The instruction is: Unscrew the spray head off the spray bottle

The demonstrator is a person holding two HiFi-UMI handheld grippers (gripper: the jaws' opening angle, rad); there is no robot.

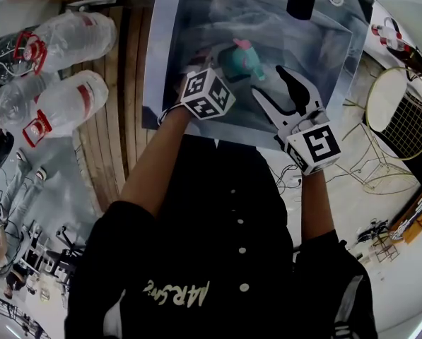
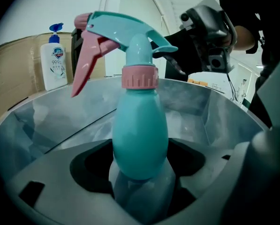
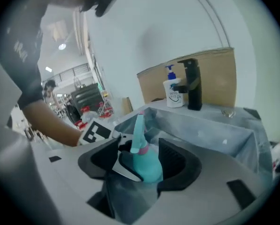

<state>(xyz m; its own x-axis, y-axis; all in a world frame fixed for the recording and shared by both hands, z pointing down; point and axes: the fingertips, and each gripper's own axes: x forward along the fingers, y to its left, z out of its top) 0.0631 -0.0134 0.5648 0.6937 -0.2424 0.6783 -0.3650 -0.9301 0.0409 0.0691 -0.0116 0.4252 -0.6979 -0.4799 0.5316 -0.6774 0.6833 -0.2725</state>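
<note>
A teal spray bottle stands upright over the sink, with a pink collar, a teal spray head and a pink trigger. My left gripper is shut on the bottle's lower body. In the head view the bottle shows just beyond the left gripper. My right gripper hangs to the bottle's right with its jaws wide apart, touching nothing. In the right gripper view the bottle shows beyond the open right gripper.
The grey steel sink lies under both grippers. A black faucet and a white pump soap bottle stand at its far rim. Large clear water bottles lie on wood planks at the left. A gold wire stand is at the right.
</note>
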